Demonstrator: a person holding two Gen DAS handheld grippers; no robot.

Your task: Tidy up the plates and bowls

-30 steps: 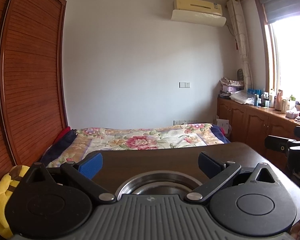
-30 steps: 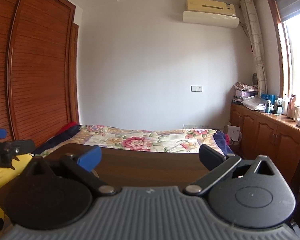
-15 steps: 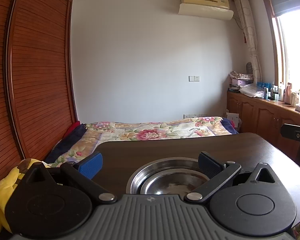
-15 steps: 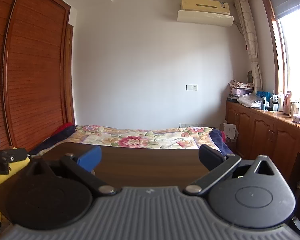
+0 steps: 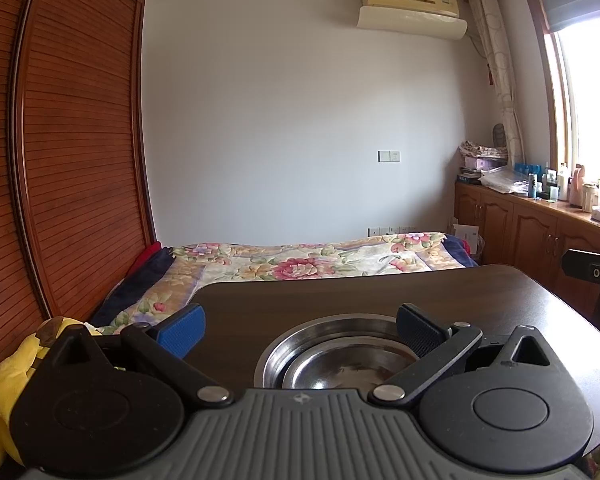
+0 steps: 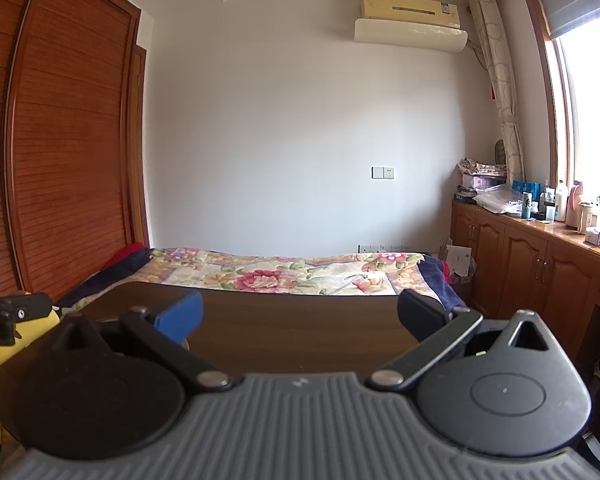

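Bowls: I see two steel bowls [image 5: 340, 360] nested, a smaller one sitting inside a wider one, on the near part of the dark wooden table [image 5: 360, 292]. In the left wrist view they lie right in front of the camera, partly hidden by the gripper body.
Left gripper [image 5: 300, 330]: I hold it low over the table with the jaws spread wide and nothing between them. The blue-padded finger [image 5: 182, 330] is to the left of the bowls, over bare table. The dark finger [image 5: 414, 328] overlaps the right rim of the wider bowl; I cannot tell whether it touches.
Right gripper [image 6: 300, 314]: I have it spread wide too, empty, over bare tabletop. Only a sliver of something round and pale shows behind its blue finger [image 6: 180, 316]; I cannot tell what it is.
Other rig parts: in the right wrist view a black piece of the left tool pokes in at the far left edge; in the left wrist view a black piece shows at the right edge.
Table surroundings: a bed with a floral cover [image 5: 300, 264] lies just beyond the far table edge.
Left side: a slatted wooden wardrobe [image 5: 68, 160], with a yellow plush toy [image 5: 8, 384] near its foot.
Right side: wooden cabinets [image 6: 532, 264] under the window, the top crowded with bottles.
Far wall: white, with an air conditioner [image 5: 412, 8] up high.
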